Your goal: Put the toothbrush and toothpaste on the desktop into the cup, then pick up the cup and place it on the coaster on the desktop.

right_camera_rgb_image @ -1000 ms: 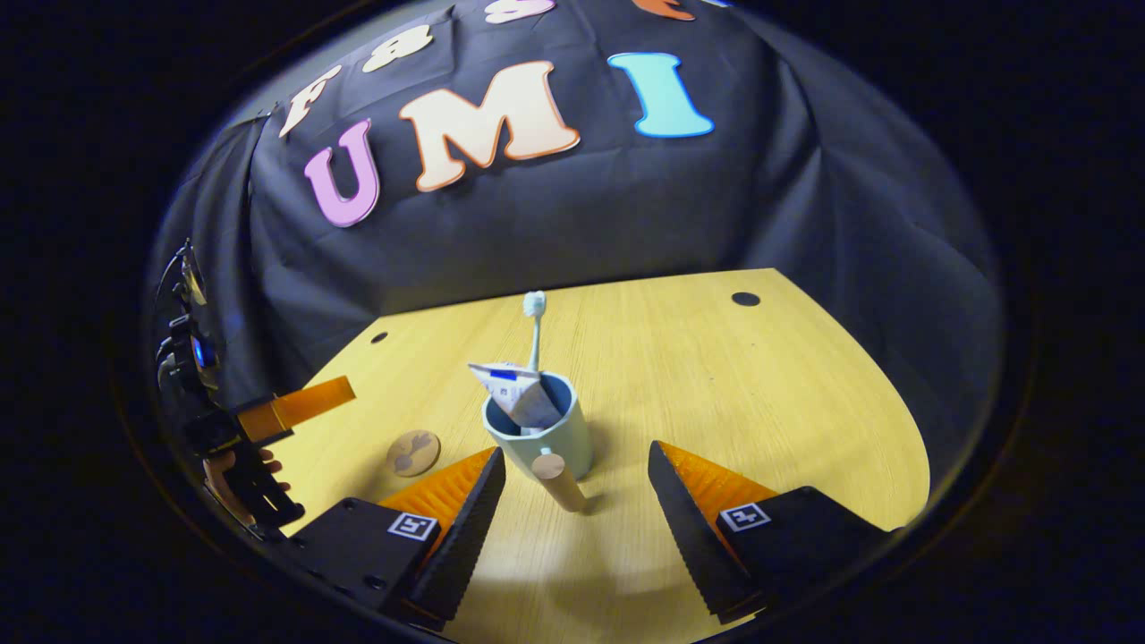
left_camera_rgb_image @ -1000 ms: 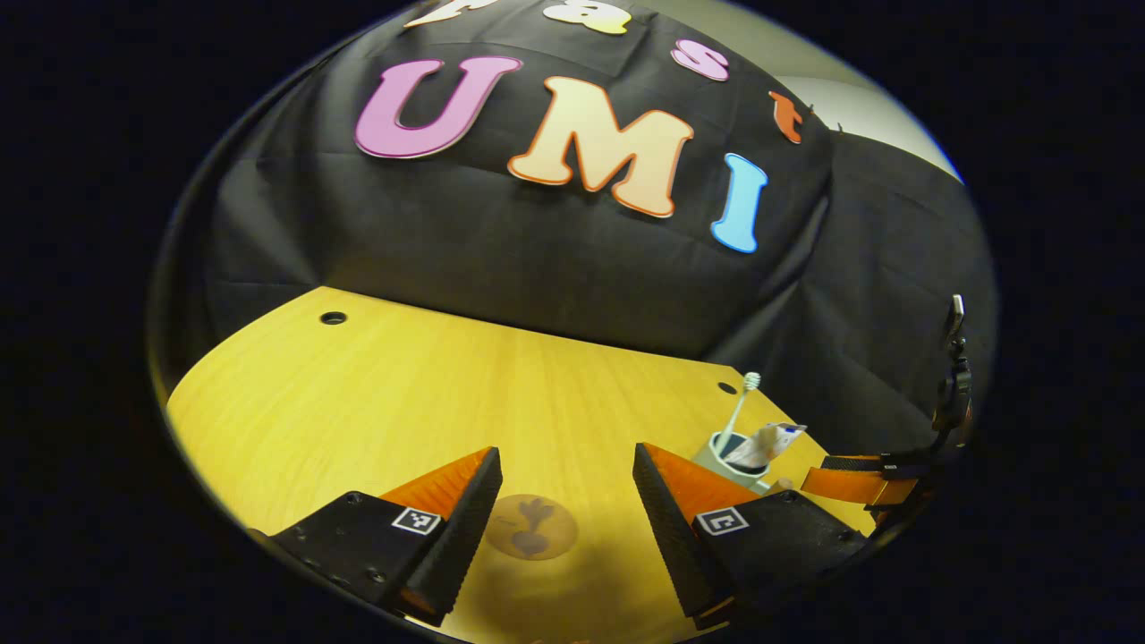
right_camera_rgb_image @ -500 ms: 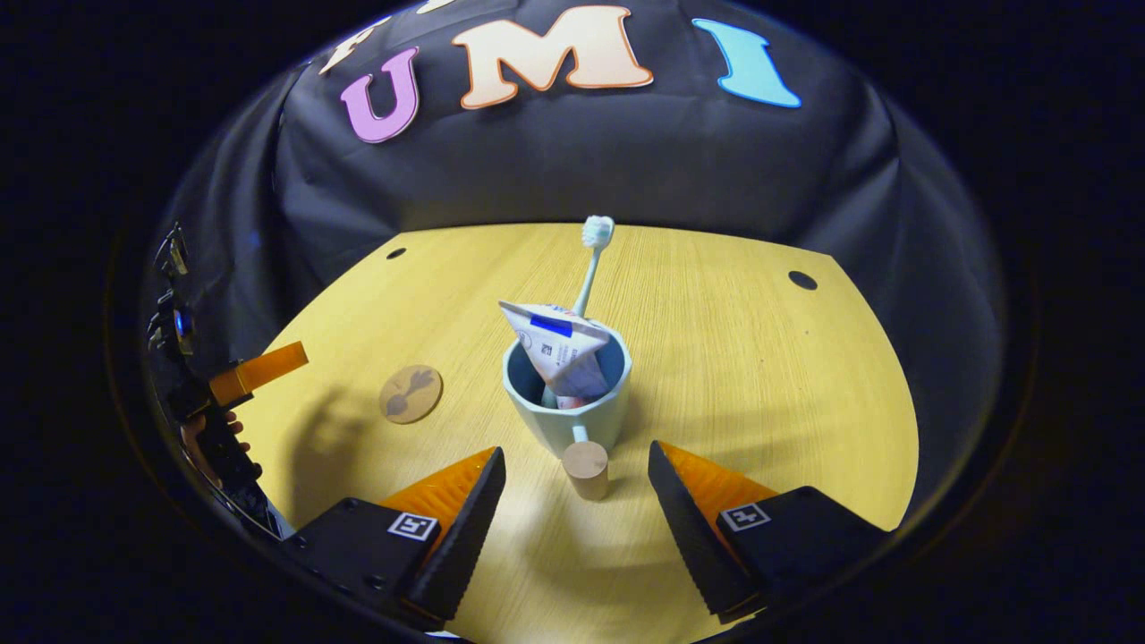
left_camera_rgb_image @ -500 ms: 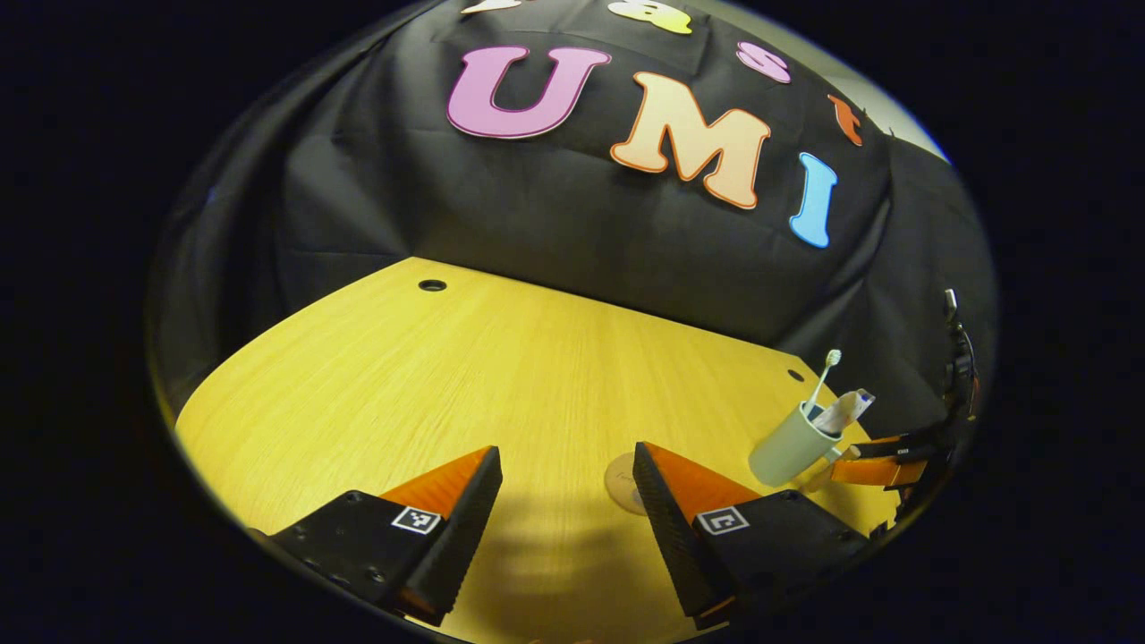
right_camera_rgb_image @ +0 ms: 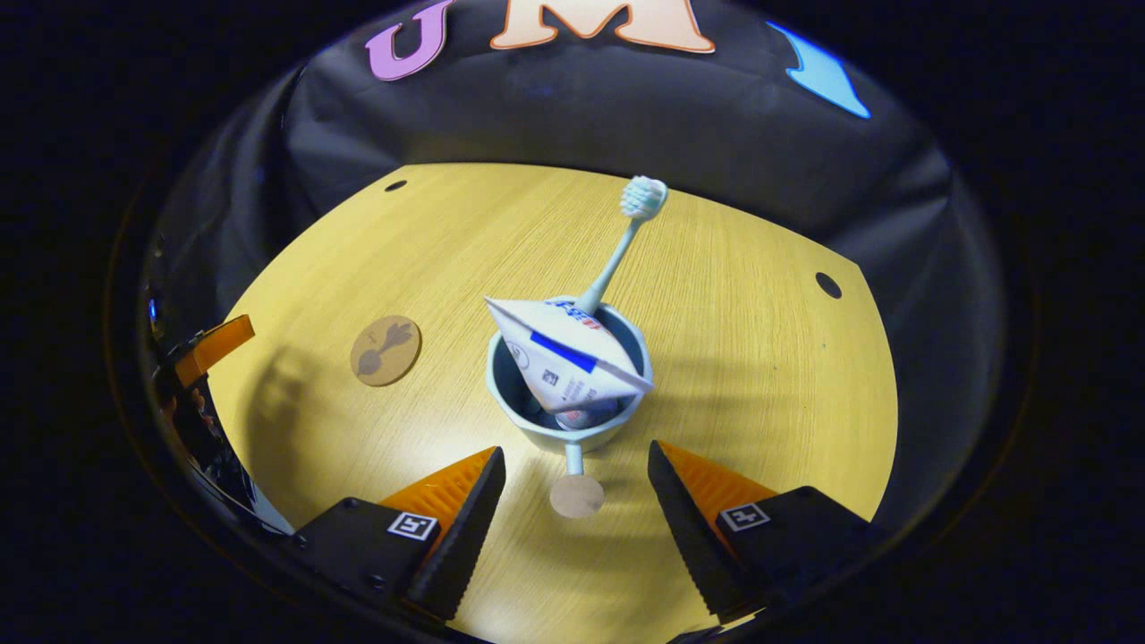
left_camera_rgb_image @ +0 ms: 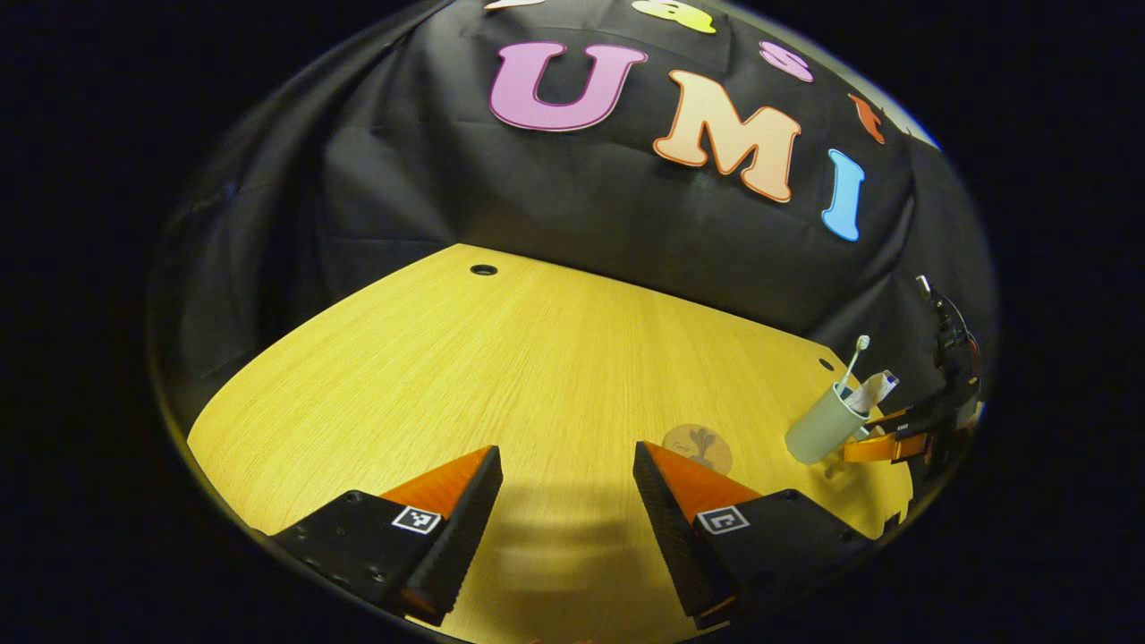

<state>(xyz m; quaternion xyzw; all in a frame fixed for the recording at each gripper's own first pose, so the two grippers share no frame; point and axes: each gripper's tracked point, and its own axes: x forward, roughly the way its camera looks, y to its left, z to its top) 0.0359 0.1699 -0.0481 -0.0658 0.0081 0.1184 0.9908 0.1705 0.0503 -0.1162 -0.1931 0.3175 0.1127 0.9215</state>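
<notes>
A pale green cup [right_camera_rgb_image: 565,407] stands on the wooden desktop [right_camera_rgb_image: 733,358], with a white toothpaste tube [right_camera_rgb_image: 559,358] and a light toothbrush [right_camera_rgb_image: 626,234] sticking out of it. Its wooden-capped handle [right_camera_rgb_image: 576,495] points toward me, between the fingers of my right gripper [right_camera_rgb_image: 577,505], which is open. A round coaster [right_camera_rgb_image: 385,350] with a dark plant drawing lies left of the cup. In the left gripper view the cup [left_camera_rgb_image: 823,427] stands far right, the coaster [left_camera_rgb_image: 698,444] lies just beyond the right finger, and my left gripper [left_camera_rgb_image: 568,519] is open over bare desktop.
Small round holes [right_camera_rgb_image: 828,285] pierce the desktop near its far corners. The other gripper [right_camera_rgb_image: 210,344] and a hand holding it show at the left edge of the right gripper view. Black cloth walls close off the back.
The right gripper has come down and closer, so the cup's handle now lies between its open fingers. The left gripper has swung left, away from the coaster and cup.
</notes>
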